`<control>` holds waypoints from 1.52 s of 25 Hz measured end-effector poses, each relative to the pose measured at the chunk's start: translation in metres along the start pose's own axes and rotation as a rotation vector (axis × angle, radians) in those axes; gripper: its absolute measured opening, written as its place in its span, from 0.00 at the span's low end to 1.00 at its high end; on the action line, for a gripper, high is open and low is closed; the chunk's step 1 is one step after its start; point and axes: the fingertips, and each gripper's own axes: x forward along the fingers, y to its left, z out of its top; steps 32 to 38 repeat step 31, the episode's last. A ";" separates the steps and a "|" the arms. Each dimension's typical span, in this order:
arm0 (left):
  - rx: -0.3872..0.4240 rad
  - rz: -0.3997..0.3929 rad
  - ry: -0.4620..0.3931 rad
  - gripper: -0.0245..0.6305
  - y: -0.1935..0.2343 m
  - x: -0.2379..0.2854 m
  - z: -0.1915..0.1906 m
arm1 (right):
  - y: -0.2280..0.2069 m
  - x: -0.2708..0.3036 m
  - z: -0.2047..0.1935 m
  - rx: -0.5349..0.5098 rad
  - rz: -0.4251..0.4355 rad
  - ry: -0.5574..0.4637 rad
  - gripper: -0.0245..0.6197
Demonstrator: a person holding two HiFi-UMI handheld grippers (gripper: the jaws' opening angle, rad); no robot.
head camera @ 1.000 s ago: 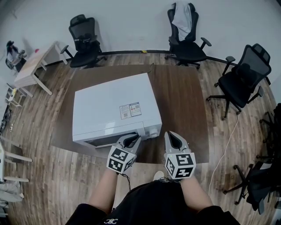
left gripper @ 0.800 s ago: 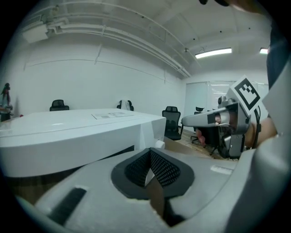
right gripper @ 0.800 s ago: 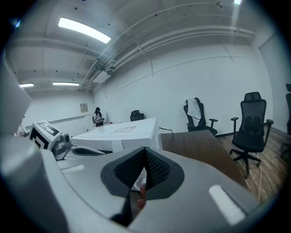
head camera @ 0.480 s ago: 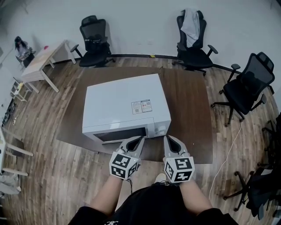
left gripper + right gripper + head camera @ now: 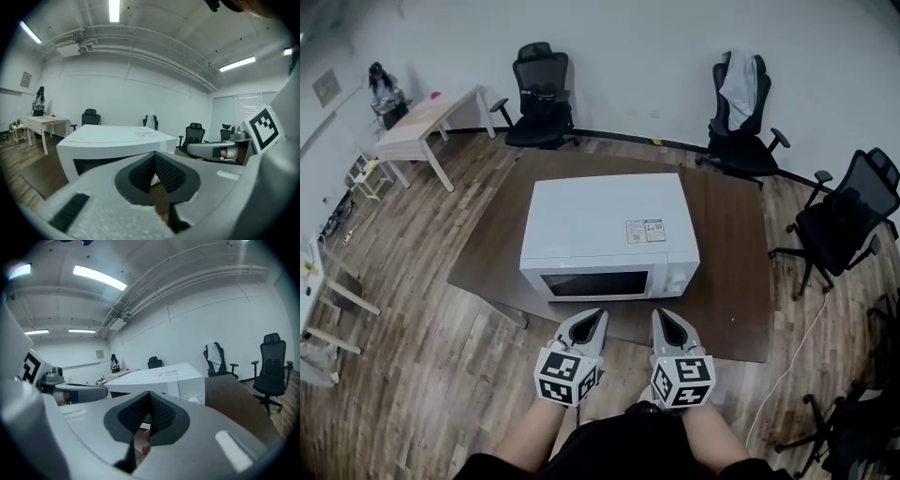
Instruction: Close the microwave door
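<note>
**Change since a second ago:** both claws, then up against the front of the microwave (image 5: 609, 225), have drawn back toward us. They are now well clear of it, over the floor (image 5: 441, 375) just off the near edge of the table (image 5: 727, 244).

**Left claw** (image 5: 589, 321): pads pressed together, nothing between them. It points roughly level at the microwave front. We judge it is shut because its push on the door is over and there is nothing left to grip.

**Right claw** (image 5: 667, 319): jaws likewise together and empty in its own view. It is held beside the left claw, apart from it and level with it. We read this matched pose as a rest position after the job, not a reach.

**Microwave:** white, sitting square near the middle of the brown table with its front toward us. The door (image 5: 592, 283) looks flush with the case, its dark window facing us and the control knob (image 5: 675, 278) to its right. We see no gap along the door, so we judge the task done or all but done.

**Table:** otherwise bare around the microwave, so nothing stands in the way of the door.

**Surroundings:** black office chairs (image 5: 542, 89) stand along the far wall and to the right. A pale desk (image 5: 427, 122) is at the far left with a person (image 5: 382, 92) behind it. None of these bears on the task.
</note>
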 end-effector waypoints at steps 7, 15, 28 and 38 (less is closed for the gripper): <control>0.018 0.039 0.016 0.05 0.010 -0.055 -0.016 | 0.056 -0.005 0.002 -0.053 -0.002 -0.019 0.05; -0.006 0.072 -0.003 0.05 0.031 -0.103 -0.023 | 0.118 -0.016 -0.005 -0.065 0.036 -0.026 0.05; -0.020 0.088 -0.007 0.05 0.069 -0.142 -0.035 | 0.166 -0.010 -0.020 -0.072 0.034 -0.023 0.05; -0.023 0.084 -0.002 0.05 0.075 -0.144 -0.036 | 0.170 -0.008 -0.020 -0.072 0.026 -0.024 0.05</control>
